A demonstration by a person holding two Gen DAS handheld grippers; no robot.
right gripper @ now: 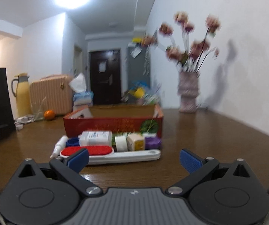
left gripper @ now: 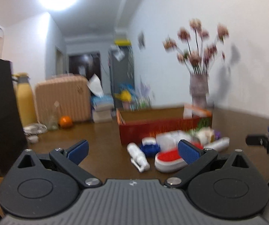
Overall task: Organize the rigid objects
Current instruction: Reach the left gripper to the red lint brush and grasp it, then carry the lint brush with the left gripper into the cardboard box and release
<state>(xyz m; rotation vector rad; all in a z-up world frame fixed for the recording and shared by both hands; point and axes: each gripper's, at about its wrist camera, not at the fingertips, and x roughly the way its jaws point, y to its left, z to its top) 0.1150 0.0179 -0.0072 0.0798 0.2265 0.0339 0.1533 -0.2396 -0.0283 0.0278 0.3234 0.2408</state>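
From the left wrist view, the left claw [left gripper: 133, 151] stands wide with nothing between its blue-padded fingers [left gripper: 78, 151]. Ahead on the brown wooden surface [left gripper: 100, 140] lies a blurred cluster: a white spray bottle [left gripper: 138, 156] on its side, a white lint brush with a red oval pad [left gripper: 169, 158], a blue ribbed cap [left gripper: 150, 149], and white boxes behind. Just behind them sits an open red cardboard box [left gripper: 153, 129], toward the surface's far edge. The right claw [left gripper: 265, 139] shows at the right edge, too cut off to tell its spread.

From the right wrist view, the right claw [right gripper: 134, 159] is also wide and holds nothing. The red-padded lint brush [right gripper: 110, 154] lies lengthwise nearest, its white handle pointing right. Behind it, in a row against the red box [right gripper: 113, 126]: spray bottle [right gripper: 59, 146], a white labelled box [right gripper: 95, 137], a white tape roll [right gripper: 121, 143], a cream and yellow block [right gripper: 136, 141], a purple roll [right gripper: 152, 142].
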